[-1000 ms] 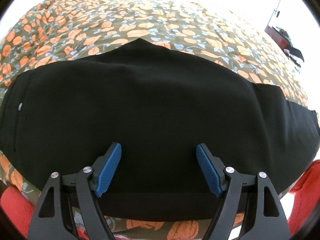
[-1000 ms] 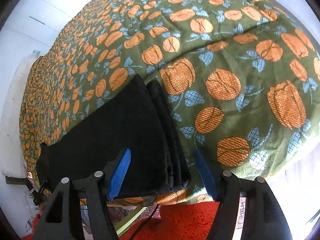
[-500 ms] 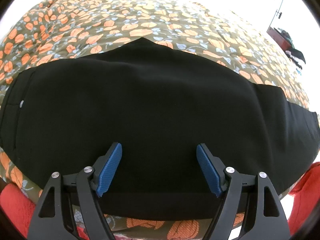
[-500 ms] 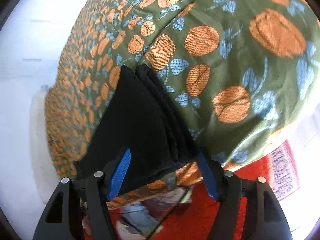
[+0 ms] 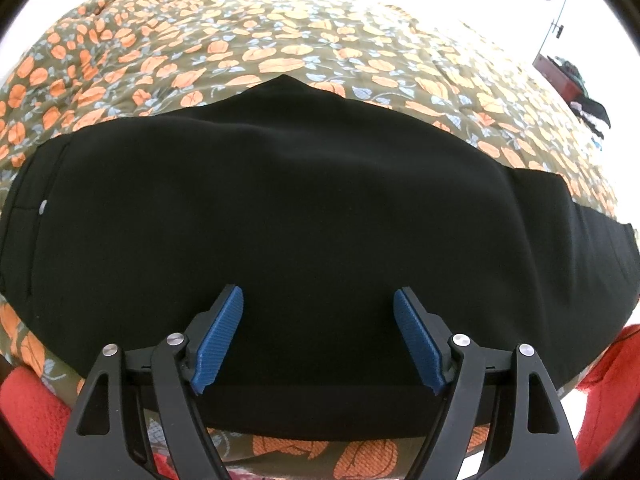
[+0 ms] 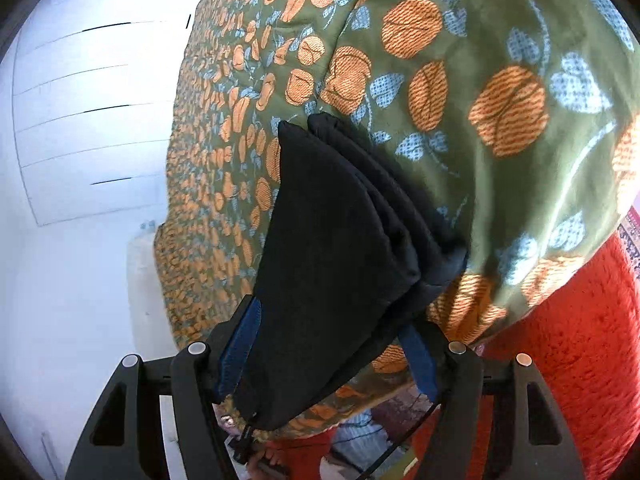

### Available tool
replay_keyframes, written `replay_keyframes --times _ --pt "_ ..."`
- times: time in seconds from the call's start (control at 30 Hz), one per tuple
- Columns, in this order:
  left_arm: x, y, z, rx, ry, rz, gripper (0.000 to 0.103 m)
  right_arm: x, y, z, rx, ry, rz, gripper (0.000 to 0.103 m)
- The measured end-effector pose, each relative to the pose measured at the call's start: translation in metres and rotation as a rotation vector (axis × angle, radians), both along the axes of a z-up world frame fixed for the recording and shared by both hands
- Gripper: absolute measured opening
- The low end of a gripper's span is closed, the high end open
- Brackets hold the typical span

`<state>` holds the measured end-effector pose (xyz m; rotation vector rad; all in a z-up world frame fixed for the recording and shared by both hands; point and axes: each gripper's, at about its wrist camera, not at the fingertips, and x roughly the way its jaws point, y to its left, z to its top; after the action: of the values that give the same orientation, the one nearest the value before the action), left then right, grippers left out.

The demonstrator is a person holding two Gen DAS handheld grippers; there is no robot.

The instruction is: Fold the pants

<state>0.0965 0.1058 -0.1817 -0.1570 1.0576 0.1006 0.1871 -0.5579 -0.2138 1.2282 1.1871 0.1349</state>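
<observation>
On the green bedspread (image 5: 280, 36) printed with orange fruit lay the black pants (image 5: 288, 208), folded into a broad flat bundle near the bed's front edge. Above their near hem the left gripper (image 5: 318, 340) hung with its blue pads spread wide, holding nothing. At the pants' end, the right gripper (image 6: 328, 356) stood wide too, its pads flanking the stacked layers (image 6: 344, 240) without pinching them. Red carpet (image 6: 560, 340) showed below the bed.
</observation>
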Motion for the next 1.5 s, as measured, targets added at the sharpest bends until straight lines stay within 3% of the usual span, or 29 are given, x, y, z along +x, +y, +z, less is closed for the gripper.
replay_keyframes --times 0.13,0.2,0.27,0.37,0.47,0.67,0.83,0.93,1.07,1.17,1.3,1.43,1.5 --pt "-0.001 0.0 0.0 -0.003 -0.001 0.001 0.079 0.004 -0.004 0.005 -0.106 -0.012 -0.069 0.064" --pt "-0.001 0.0 0.0 -0.007 -0.002 0.002 0.079 0.007 -0.003 0.004 -0.138 -0.012 -0.079 0.055" --pt "-0.001 0.001 0.001 -0.01 -0.002 0.004 0.079 0.008 -0.004 0.004 -0.194 -0.005 -0.082 0.035" --pt "-0.002 0.001 0.001 -0.018 -0.004 0.006 0.079 0.006 -0.005 0.005 -0.256 -0.011 -0.088 0.012" --pt "-0.004 0.005 0.006 -0.053 -0.016 0.02 0.079 0.004 0.0 0.017 -0.293 -0.074 -0.078 0.01" --pt "-0.012 0.016 0.023 -0.13 -0.08 0.06 0.079 -0.001 0.017 0.055 -0.157 -0.253 -0.091 0.01" --pt "-0.016 0.027 0.029 -0.171 -0.116 0.098 0.079 0.005 0.059 0.083 0.055 -0.377 -0.083 0.01" --pt "-0.017 0.038 0.028 -0.22 -0.115 0.13 0.079 0.017 0.102 0.095 0.154 -0.414 -0.058 0.01" --pt "-0.025 0.053 0.026 -0.3 -0.126 0.178 0.078 0.037 0.196 0.093 0.221 -0.413 0.063 0.01" --pt "-0.032 0.066 0.028 -0.331 -0.14 0.21 0.078 0.048 0.275 0.076 0.237 -0.358 0.143 0.01" --pt "-0.045 0.081 0.03 -0.34 -0.155 0.245 0.078 0.059 0.366 0.043 0.357 -0.281 0.163 0.01" --pt "-0.055 0.093 0.029 -0.369 -0.167 0.272 0.078 0.061 0.455 0.041 0.259 -0.308 0.357 0.01" --pt "-0.057 0.097 0.027 -0.394 -0.167 0.287 0.078 0.057 0.501 0.046 0.076 -0.377 0.519 0.011"
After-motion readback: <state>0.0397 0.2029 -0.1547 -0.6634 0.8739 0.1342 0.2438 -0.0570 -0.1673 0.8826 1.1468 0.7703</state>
